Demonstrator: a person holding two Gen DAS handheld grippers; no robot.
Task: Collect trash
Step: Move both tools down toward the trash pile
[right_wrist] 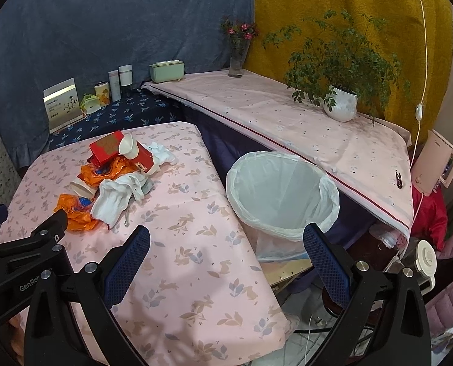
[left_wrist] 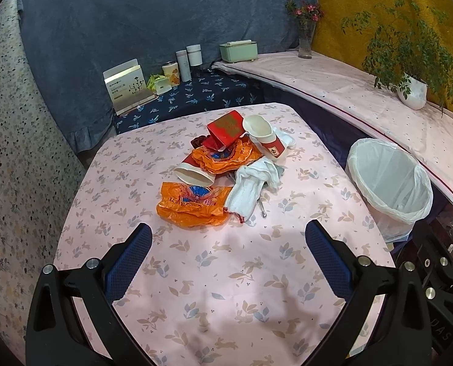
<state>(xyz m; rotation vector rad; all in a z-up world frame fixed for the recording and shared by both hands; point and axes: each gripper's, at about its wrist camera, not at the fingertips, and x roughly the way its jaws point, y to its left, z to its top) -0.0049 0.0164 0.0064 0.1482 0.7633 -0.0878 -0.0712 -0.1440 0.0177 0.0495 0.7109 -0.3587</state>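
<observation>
— Both claws sit nearest, yes? What are they doing?

— Left claw is spread wide over bare cloth, pinching nothing. Right claw is spread too, empty, hanging over the worktop's right edge.

— How far along is the collecting?

— Barely begun, I'd judge. The bin beside the worktop looks empty, only its white liner showing. All the trash remains heaped mid-worktop: orange wrappers, two tipped paper cups, a red box, white crumpled cloths, a thin metal piece poking out beneath.

— Room to move?

— Plenty of open cloth between claws and pile. The bin stands just off the right edge, below worktop level, with a pink-covered shelf close behind it, so drops need care there.
</observation>
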